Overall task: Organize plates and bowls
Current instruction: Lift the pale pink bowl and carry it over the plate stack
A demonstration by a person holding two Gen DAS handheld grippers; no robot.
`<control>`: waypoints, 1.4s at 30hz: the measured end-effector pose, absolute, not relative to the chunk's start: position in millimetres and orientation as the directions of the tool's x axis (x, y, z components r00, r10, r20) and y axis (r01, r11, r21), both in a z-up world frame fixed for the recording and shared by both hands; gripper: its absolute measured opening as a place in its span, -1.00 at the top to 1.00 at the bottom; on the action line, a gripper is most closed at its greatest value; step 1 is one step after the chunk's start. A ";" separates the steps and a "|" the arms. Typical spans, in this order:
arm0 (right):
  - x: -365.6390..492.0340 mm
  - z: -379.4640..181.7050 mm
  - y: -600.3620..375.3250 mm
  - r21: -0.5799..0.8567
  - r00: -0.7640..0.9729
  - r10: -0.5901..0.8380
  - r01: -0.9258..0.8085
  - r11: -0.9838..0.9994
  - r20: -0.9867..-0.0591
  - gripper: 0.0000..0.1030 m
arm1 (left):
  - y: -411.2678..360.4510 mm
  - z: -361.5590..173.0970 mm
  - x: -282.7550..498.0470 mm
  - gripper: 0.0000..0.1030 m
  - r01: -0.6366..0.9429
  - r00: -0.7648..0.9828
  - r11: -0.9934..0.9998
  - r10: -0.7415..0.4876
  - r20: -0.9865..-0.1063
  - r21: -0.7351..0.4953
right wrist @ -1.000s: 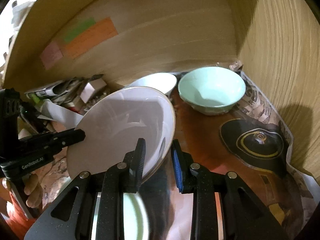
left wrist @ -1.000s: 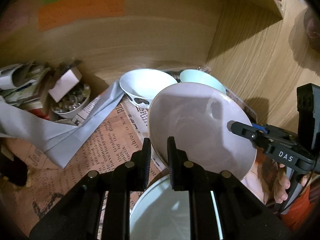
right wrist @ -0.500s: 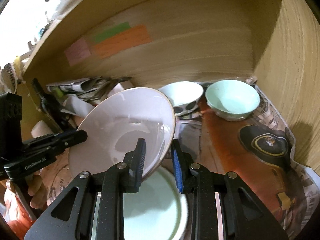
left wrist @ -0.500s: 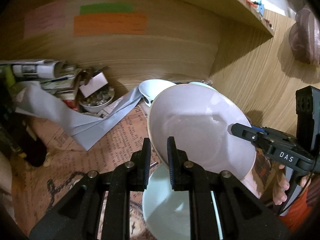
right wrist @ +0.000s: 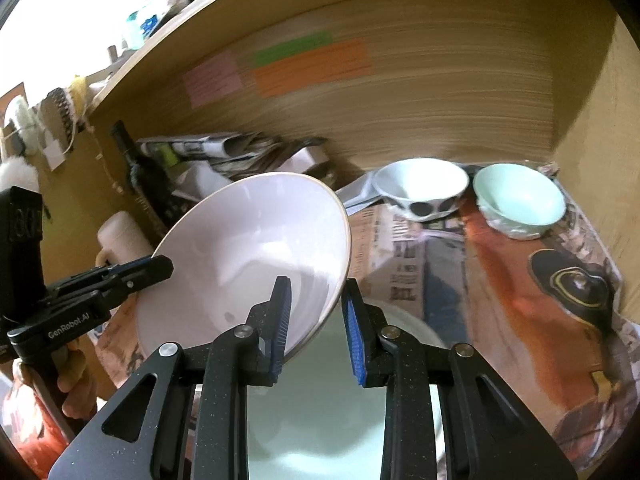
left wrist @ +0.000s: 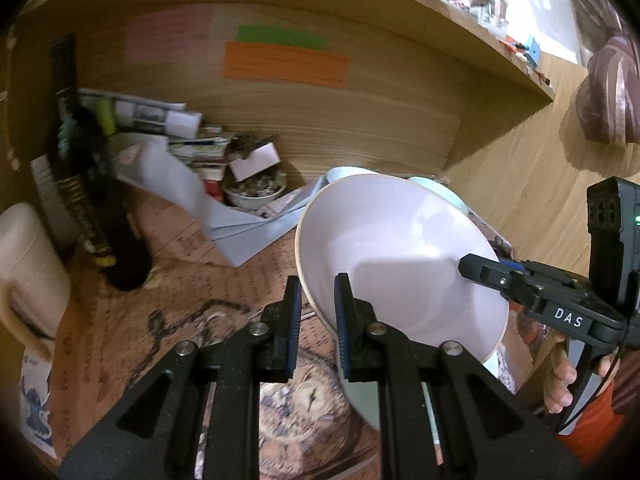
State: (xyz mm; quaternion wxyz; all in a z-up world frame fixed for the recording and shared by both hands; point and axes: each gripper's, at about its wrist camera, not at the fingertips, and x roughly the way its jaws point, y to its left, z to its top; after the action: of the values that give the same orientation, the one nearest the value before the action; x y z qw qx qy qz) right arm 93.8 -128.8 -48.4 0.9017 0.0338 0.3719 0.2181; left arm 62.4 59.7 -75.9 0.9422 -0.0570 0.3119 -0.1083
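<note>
Both tongs pinch the pale bowl [left wrist: 400,264] mid-frame, left tongs [left wrist: 318,312] and right tongs [right wrist: 316,312] on opposite rims; tilted, it could slip onto the plate [right wrist: 320,412] below.

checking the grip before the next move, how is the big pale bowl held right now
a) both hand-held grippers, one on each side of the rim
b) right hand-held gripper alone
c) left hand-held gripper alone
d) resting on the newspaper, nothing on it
a: the left hand-held gripper pinches one side of the pale bowl's rim while the right hand-held gripper clamps the opposite side, and the bowl hangs tilted above the newspaper.
</note>
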 end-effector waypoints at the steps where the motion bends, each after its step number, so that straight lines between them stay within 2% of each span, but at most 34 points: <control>1: 92.2 -48.7 -124.1 0.223 0.624 0.423 -0.375 0.900 -0.657 0.54 | 63.3 -77.0 58.8 0.71 0.161 0.785 0.971 -0.235 -0.574 -0.176; 24: 82.3 -85.8 -41.7 0.233 0.477 0.489 -0.499 0.835 -0.730 0.54 | 136.1 -102.6 11.0 0.71 0.007 0.794 0.983 -0.116 -0.597 -0.183; 42: 91.7 -119.1 -15.5 0.220 0.380 0.458 -0.525 0.822 -0.804 0.54 | 160.5 -139.8 10.0 0.71 -0.047 0.737 0.976 -0.109 -0.667 -0.212</control>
State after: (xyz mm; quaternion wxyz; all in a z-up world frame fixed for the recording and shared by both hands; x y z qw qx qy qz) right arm 91.7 -15.5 -119.1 0.8299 -0.0358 0.4714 0.2962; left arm 10.0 160.5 -139.8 0.9256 -0.1079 0.3625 -0.0169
